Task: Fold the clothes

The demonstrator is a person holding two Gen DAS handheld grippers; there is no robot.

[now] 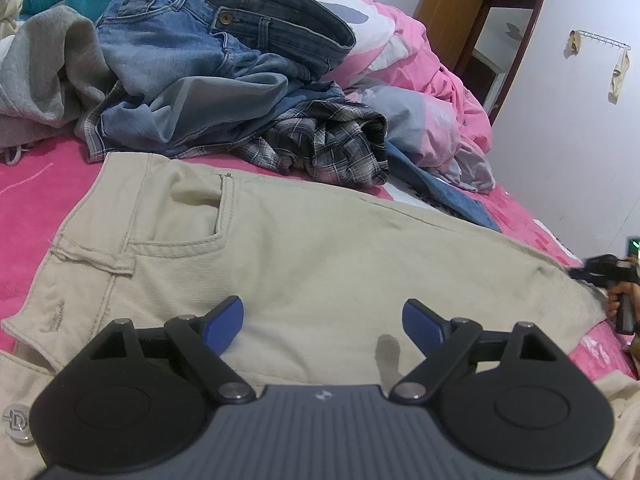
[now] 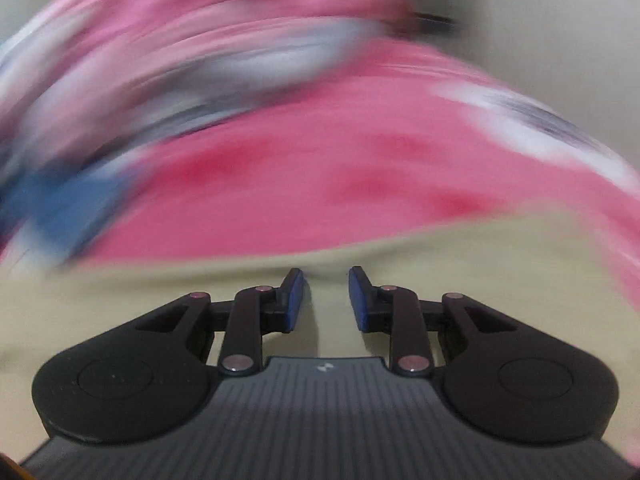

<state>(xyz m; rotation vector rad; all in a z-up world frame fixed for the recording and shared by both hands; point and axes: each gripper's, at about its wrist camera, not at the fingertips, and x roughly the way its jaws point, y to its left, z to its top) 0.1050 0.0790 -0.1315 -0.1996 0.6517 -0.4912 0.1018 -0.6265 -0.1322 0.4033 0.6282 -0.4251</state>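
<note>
Under your left gripper point(image 1: 322, 322), the pants point(image 1: 320, 248) lie flat, running long from left to right. Its fingers are wide open, holding nothing. Your right gripper point(image 2: 325, 298) is nearer the leg end, fingers a little apart, nothing between them.

Beige trousers point(image 1: 320, 256) lie spread flat on the pink bed point(image 1: 36, 200), waistband and front pocket at left, leg running right. Behind them, a heap: blue jeans point(image 1: 192, 60) crumpled on top, a plaid shirt point(image 1: 332, 144) bunched at its right, a grey sweatshirt point(image 1: 44, 72) at left.
</note>
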